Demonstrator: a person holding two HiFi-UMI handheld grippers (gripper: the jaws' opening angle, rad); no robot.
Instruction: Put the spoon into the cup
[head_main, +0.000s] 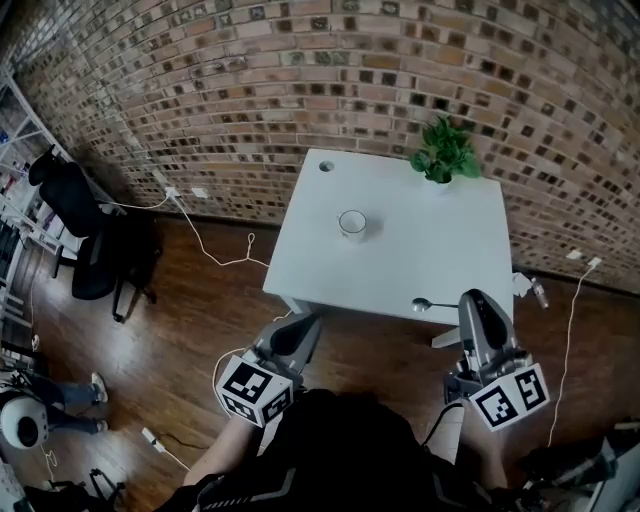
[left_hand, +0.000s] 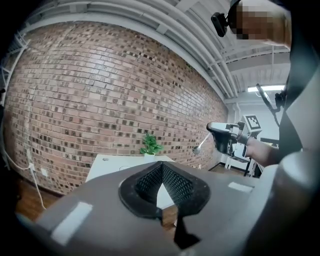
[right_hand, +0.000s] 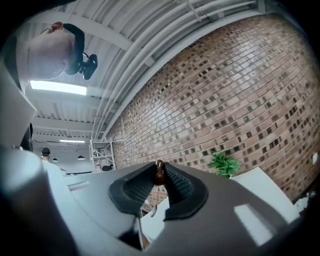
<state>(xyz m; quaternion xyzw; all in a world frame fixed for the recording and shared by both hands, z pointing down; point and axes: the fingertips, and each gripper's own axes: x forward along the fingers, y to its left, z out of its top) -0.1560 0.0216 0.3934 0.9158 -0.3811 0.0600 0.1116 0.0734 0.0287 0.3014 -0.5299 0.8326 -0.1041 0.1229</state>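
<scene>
A white cup (head_main: 352, 224) stands upright near the middle of the white table (head_main: 400, 260). My right gripper (head_main: 467, 301) hangs over the table's near right edge, shut on a metal spoon (head_main: 431, 303) whose bowl points left, well short of the cup. In the right gripper view the spoon's brown handle end (right_hand: 159, 172) sits pinched between the jaw tips. The left gripper view shows the right gripper (left_hand: 220, 136) with the spoon (left_hand: 202, 143) sticking out. My left gripper (head_main: 301, 331) is off the table's near left corner, over the floor, jaws together and holding nothing.
A potted green plant (head_main: 445, 151) stands at the table's far right corner, against the brick wall. There is a round hole (head_main: 326, 166) in the far left corner. Cables run across the wooden floor, and a black office chair (head_main: 85, 225) stands to the left.
</scene>
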